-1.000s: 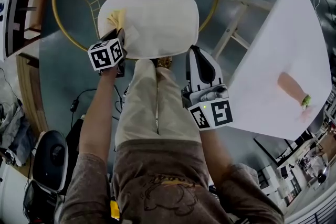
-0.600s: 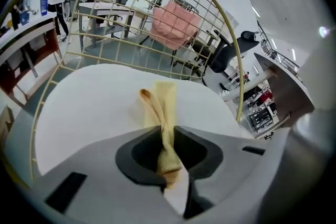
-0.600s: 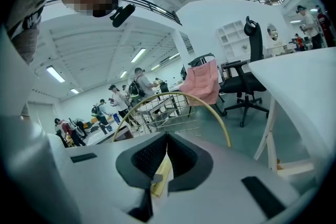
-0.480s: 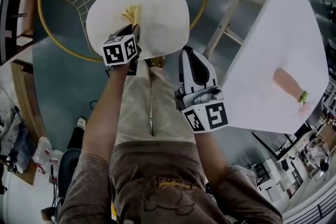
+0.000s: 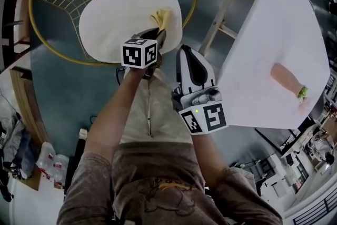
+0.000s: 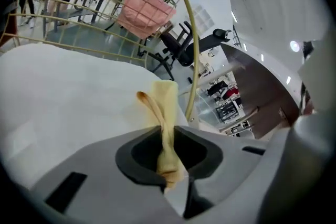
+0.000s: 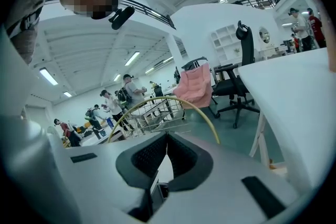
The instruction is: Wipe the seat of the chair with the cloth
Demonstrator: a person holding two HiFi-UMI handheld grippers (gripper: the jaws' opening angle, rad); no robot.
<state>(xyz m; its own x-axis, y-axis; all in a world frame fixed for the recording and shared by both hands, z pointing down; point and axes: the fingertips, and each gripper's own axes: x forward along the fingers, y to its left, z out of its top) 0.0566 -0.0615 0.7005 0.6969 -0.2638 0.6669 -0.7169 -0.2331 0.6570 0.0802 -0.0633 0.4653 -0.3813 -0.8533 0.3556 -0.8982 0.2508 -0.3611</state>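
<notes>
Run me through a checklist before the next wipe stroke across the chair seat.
1. Grip of the left claw on the cloth: ok, clamped.
2. Contact of the cloth with the seat: ok, it lies near one edge.
3. Position of the right claw: ok, shut, empty and off the seat.
4. Nothing else lying on the seat: ok.
5. Which parts of the seat are already clean: cannot tell.

Before you: chair seat, white, rounded; one yellow cloth lying at its right edge. To your right: white table, carrying one pinkish object.
</notes>
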